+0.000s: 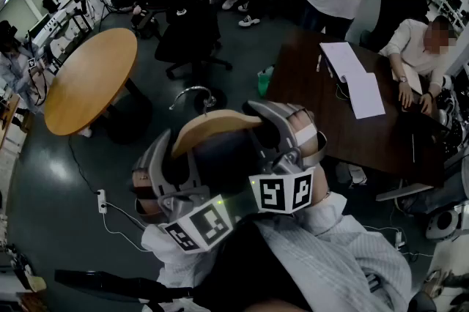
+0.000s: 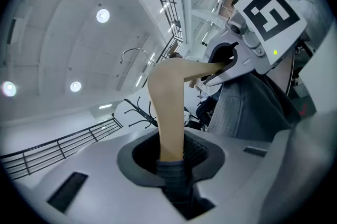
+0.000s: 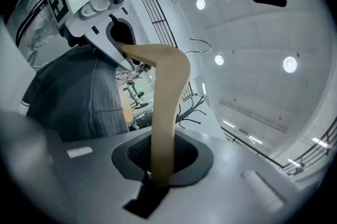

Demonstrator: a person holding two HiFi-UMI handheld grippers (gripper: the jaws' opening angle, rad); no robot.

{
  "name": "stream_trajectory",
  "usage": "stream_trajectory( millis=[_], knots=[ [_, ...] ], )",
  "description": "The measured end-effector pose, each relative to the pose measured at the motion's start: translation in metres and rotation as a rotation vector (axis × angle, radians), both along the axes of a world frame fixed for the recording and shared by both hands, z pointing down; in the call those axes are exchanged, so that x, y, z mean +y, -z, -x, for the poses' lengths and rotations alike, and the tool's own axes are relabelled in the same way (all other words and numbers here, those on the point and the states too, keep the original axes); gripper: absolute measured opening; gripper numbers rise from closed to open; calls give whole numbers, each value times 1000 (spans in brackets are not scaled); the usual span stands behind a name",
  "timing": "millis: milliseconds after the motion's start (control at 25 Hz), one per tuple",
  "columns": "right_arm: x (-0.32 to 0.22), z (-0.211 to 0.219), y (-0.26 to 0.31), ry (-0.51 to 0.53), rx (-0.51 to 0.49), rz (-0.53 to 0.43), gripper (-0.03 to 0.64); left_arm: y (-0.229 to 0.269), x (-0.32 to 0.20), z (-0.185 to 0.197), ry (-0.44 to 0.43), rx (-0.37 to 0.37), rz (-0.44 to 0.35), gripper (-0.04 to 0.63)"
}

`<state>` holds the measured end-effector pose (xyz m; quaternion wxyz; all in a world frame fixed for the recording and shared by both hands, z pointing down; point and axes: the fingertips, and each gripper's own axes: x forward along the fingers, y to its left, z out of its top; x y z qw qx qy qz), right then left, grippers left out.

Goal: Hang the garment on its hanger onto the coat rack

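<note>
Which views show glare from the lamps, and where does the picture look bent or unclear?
Left gripper view: round white ceiling lamps glare, and the black metal railing curves from wide-angle distortion. Right gripper view: similar lamp glare; the tan wooden hanger near the lens looks slightly soft. Head view: dimmer overall, walls bowed.

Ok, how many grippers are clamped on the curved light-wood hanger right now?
2. The left gripper clamps the curved light-wood hanger at its left end, the right gripper at its right end.

My left tongs (image 1: 174, 157) and right tongs (image 1: 282, 129) hide both ends of the hanger (image 1: 212, 127). The garment (image 1: 330, 259) runs off the bottom edge, and the coat rack (image 3: 194, 108) is half hidden.
</note>
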<state>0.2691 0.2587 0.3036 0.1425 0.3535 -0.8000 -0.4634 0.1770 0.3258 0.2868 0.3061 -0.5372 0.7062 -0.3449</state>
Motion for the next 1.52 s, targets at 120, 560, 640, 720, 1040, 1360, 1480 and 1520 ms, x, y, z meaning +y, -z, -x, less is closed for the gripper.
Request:
stream_trajectory(
  millis=[120,560,640,720,1040,1360,1480,1520],
  knots=[
    [-1,0,2,2,3,1,37,1,-1,0,1,3,2,75],
    [-23,-4,-13,51,10,27,38,-13,-20,-7,40,21,31,75],
    [-26,-4,-16,65,11,30,40,-16,-22,-7,55,20,31,75],
    [-29,-2,-19,82,12,38,40,-19,-23,-6,72,21,37,75],
    [-54,38,-33,107,40,71,41,-34,-47,32,109,51,64,75],
    [-100,150,-30,60,60,64,41,-34,-96,147,75,75,67,75],
    [-115,206,-27,20,48,53,41,-31,-114,207,36,66,59,75],
    [-120,223,-26,5,45,52,41,-30,-121,224,25,64,58,75]
  ],
)
